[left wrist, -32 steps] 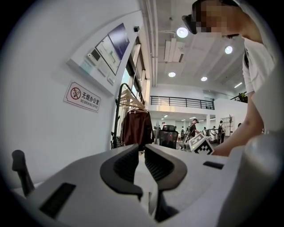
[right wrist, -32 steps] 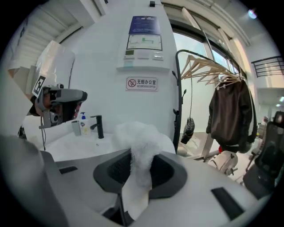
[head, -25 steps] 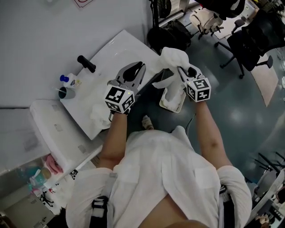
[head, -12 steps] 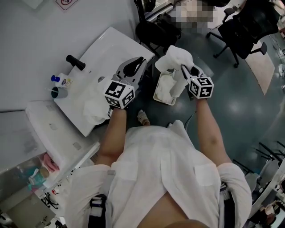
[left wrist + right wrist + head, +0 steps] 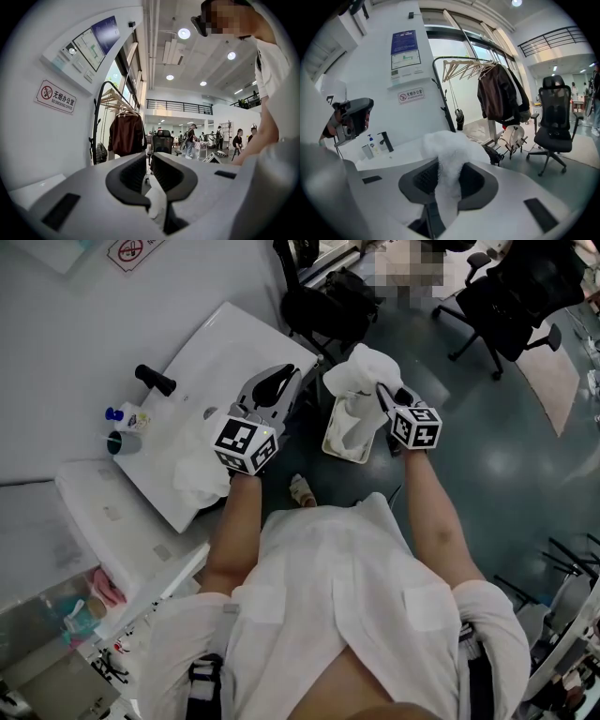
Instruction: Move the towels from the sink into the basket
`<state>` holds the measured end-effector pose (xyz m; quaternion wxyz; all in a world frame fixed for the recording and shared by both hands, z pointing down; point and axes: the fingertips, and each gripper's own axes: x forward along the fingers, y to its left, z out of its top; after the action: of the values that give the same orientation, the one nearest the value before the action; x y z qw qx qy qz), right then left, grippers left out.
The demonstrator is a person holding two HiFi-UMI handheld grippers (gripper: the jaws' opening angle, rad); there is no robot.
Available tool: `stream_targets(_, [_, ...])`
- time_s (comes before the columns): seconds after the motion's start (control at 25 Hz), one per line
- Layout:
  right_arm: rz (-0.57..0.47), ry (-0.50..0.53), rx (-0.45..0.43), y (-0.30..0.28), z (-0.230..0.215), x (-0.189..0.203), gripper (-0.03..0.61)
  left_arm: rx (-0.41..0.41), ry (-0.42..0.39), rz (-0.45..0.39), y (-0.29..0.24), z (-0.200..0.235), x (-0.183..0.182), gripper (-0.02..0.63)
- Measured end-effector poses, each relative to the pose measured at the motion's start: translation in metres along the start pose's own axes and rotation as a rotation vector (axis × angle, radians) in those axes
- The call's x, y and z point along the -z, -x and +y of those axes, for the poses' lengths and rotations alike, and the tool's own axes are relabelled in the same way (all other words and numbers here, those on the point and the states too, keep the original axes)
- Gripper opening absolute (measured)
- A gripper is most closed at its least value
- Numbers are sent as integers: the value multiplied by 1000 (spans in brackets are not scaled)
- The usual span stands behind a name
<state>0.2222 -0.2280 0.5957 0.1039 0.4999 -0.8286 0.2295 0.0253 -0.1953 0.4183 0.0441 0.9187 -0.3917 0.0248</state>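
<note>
Over the last sec my R gripper point(image 5: 382, 390) has come down and across w/ the towel point(image 5: 361, 367). The cloth's tail, which was trailing out toward the sink point(image 5: 234, 334), now hangs straight into the basket point(image 5: 343, 455) on the floor just right of the sink. The jaws are pinching the towel mid-bunch, w/ a white tuft standing up btw the pads, so it's held and not yet dropped. I judge the next step is to let go; it should fall in, since most of it is already over the opening. The basket already has white cloth in it. My L gripper point(image 5: 281, 390) sits over the sink's right edge, jaws pressed nearly together w/ only a slit btw them and nothing gripped. A white patch shows low in that slit; can't tell if it's cloth or the sink below. More towel point(image 5: 192, 460) lies crumpled at the sink's near edge, so the job isn't done. The sink is a white slab, w/ a black faucet point(image 5: 155, 381) at its back and a soap bottle point(image 5: 127, 416) and cup point(image 5: 120, 442) at its back-left corner. Room: a white wall w/ a no-smoking sign point(image 5: 131, 251) stands behind the sink. A glossy grey floor point(image 5: 487, 465) lies to the right of the sink, and office chairs point(image 5: 511, 296) stand beyond it. A coat rack point(image 5: 459, 70) w/ a brown jacket point(image 5: 501, 93) stands past the sink's far end.
</note>
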Motion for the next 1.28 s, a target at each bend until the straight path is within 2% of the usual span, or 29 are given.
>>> stream_targets(0.2, [13, -26, -18, -8, 1, 5, 135, -16, 3, 2, 2, 6, 0, 48])
stream_targets(0.36, [-50, -24, -14, -7, -1, -12, 120, -22, 6, -4, 2, 8, 0, 48])
stream_targets(0.56, [-107, 39, -12, 0, 2, -40, 95, -25, 6, -17, 1, 9, -4, 47])
stream_targets(0.8, [-165, 99, -15, 14, 10, -61, 95, -31, 5, -33, 2, 9, -9, 48])
stream_targets(1.04, [-221, 187, -57, 23, 35, -86, 97, -50, -1, -48, 9, 14, -15, 48])
stream_targets(1.28, [-294, 222, -115, 29, 66, -116, 97, -84, -6, -65, 21, 21, -22, 47])
